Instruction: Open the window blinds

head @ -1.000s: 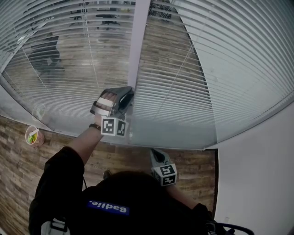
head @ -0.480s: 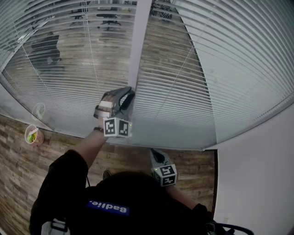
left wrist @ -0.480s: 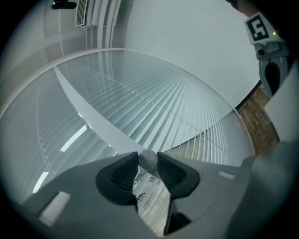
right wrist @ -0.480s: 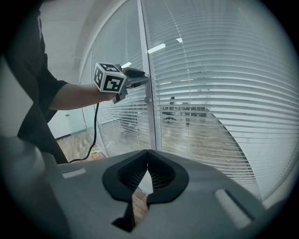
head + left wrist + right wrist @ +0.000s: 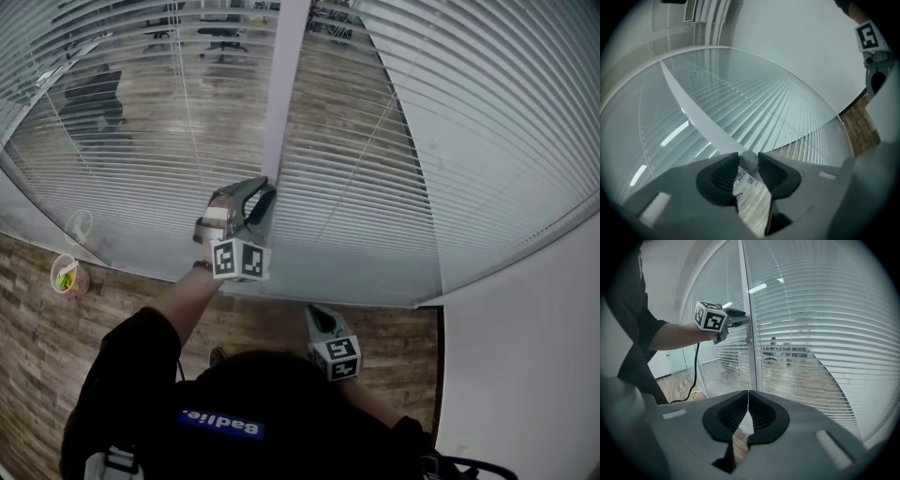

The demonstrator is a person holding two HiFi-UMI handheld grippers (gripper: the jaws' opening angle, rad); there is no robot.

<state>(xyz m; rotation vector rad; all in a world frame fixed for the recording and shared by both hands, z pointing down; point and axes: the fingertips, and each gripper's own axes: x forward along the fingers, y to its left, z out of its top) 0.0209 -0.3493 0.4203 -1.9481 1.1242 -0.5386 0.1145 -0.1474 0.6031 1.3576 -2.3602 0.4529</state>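
White slatted blinds [image 5: 375, 187] hang over the glass on both sides of a pale upright mullion [image 5: 281, 94]; the slats are tilted enough that the office behind shows through. My left gripper [image 5: 262, 193] is held level against the mullion. In the left gripper view a round grey blind wand [image 5: 749, 160] sits between the pads, touching both, while the jaws are opening slightly. The right gripper view shows the left gripper [image 5: 742, 320] at the mullion. My right gripper [image 5: 317, 315] hangs low near my body, shut with nothing in it [image 5: 748, 397].
A small bowl [image 5: 66, 277] and a clear cup [image 5: 80, 227] stand on the wooden floor at the left, by the glass. A white wall [image 5: 525, 375] closes the right side. Office chairs [image 5: 771, 355] stand beyond the glass.
My left gripper has rolled about its own line at the wand, and its marker cube has shifted slightly down and right. The right gripper has not moved.
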